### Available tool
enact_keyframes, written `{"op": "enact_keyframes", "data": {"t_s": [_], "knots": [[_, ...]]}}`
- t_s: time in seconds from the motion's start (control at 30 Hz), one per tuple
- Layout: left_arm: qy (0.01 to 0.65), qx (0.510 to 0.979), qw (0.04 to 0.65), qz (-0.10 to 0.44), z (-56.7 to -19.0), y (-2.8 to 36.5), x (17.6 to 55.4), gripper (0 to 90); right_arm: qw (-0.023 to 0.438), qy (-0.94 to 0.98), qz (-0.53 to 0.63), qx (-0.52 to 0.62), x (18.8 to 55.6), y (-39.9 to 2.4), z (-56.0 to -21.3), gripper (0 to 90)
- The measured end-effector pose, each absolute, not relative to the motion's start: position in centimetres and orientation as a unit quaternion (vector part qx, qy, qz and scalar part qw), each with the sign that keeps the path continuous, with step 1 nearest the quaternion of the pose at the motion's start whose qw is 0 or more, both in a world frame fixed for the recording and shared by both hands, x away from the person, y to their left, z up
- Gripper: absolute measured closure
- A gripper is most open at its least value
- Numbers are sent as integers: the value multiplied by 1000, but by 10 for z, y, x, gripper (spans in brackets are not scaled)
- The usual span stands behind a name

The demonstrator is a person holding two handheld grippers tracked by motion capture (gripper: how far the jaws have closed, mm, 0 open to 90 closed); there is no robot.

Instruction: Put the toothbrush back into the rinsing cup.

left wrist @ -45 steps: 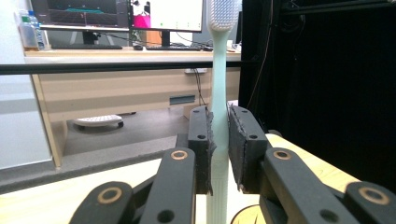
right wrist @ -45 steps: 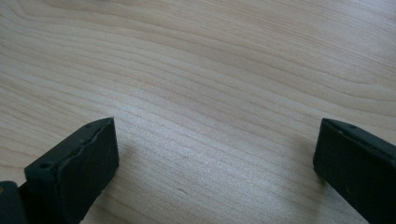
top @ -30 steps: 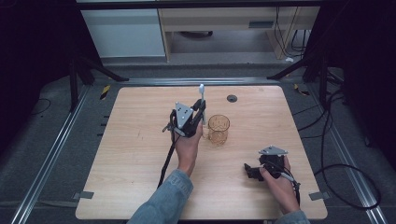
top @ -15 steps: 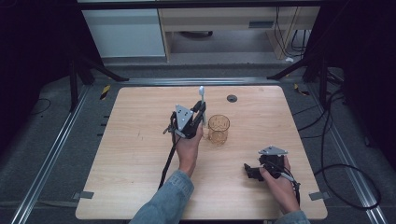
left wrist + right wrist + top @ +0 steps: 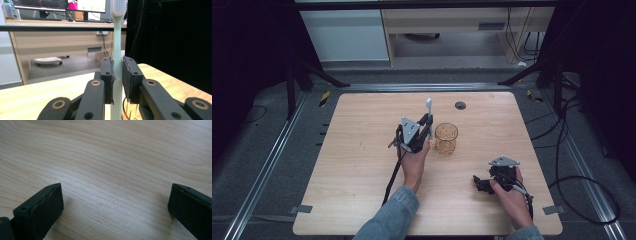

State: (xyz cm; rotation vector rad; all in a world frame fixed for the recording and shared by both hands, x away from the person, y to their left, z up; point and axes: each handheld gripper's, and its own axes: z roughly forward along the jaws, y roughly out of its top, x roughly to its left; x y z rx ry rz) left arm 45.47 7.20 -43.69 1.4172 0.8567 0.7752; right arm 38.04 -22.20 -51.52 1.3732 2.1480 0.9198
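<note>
1. The right gripper (image 5: pixel 478 183) rests low on the near right part of the worktop (image 5: pixel 362 170), its jaws spread wide with nothing between them; in the right gripper view bare wood grain lies between the two black pads (image 5: pixel 41 207).
2. The left gripper (image 5: pixel 426 125) sits farther in, near the middle of the worktop, well apart from the right one and to its left.
3. The left gripper's jaws are clamped on a pale green toothbrush (image 5: pixel 117 57), pads pressing the handle from both sides.
4. The toothbrush stands upright: its long axis runs vertically, the bristled head (image 5: pixel 119 7) points up above the jaws and the ribbed lower handle hangs below them.
5. In the high view the toothbrush (image 5: pixel 429 107) rises just beyond the left gripper's tips, head at the far end.
6. Just to the right of the left gripper stands an amber glass cup (image 5: pixel 446 138), upright and open at the top, close beside the toothbrush; whether they touch I cannot tell.
7. Beyond the cup, a small dark round cap (image 5: pixel 460 105) lies near the worktop's far edge.
8. Past the worktop stands a desk (image 5: pixel 62 37) with monitors.
</note>
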Motion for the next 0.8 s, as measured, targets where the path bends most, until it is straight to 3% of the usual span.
{"op": "enact_keyframes", "data": {"t_s": [0.8], "knots": [[380, 620, 600, 335, -456, 69, 452, 788, 213, 776, 332, 493, 380, -221, -515, 5]]}}
